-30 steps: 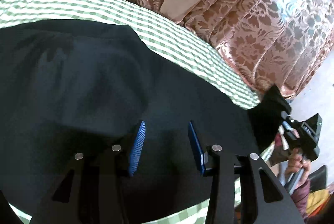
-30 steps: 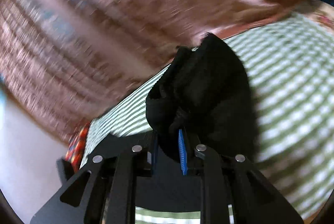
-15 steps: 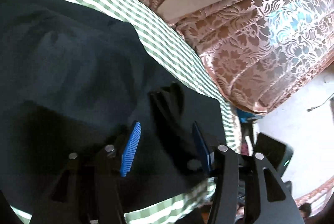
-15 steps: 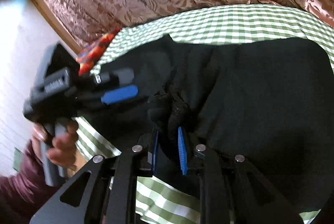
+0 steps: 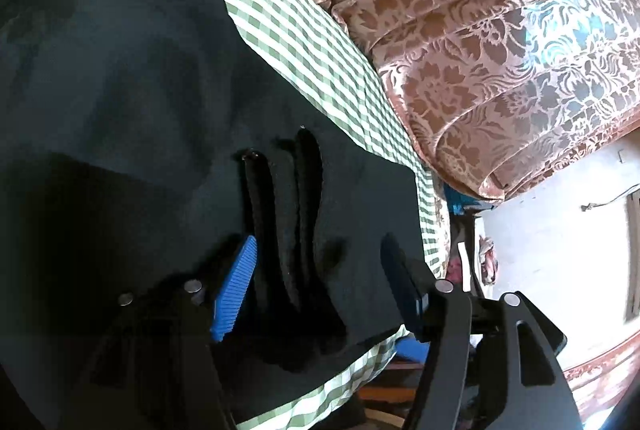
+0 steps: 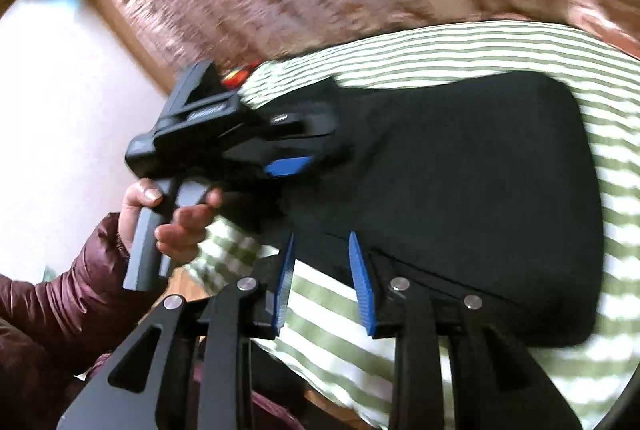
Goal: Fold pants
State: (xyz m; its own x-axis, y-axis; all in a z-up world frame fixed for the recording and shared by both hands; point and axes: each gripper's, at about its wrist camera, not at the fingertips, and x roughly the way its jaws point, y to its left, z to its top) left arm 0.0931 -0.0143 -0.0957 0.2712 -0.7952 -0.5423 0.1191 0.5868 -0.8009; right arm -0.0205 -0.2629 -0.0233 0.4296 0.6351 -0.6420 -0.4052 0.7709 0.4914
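Observation:
Black pants [image 5: 132, 117] lie spread on the green checked tablecloth [image 5: 312, 37]. A bunched, ridged end of the pants [image 5: 288, 230] rests on top of them, between the fingers of my left gripper [image 5: 316, 270]. Its jaws are opening and the pads stand clear of the cloth. In the right wrist view the pants [image 6: 460, 181] form a folded dark slab. My right gripper [image 6: 322, 262] hovers at their near edge, its jaws opening with only checked cloth showing between the blue pads. My left gripper [image 6: 316, 145] appears there too, held by a hand [image 6: 172, 218] over the pants' left end.
A floral brown curtain [image 5: 500, 69] hangs close behind the table's far edge. The tablecloth's near edge [image 6: 320, 350] drops off just under my right gripper. A maroon sleeve [image 6: 60, 310] and a red patterned item [image 6: 238, 77] sit at the left.
My right gripper let go of the bunched black fabric and drew back to the pants' near edge. The left jaws widened, and the bunched end now lies on the pants between them.

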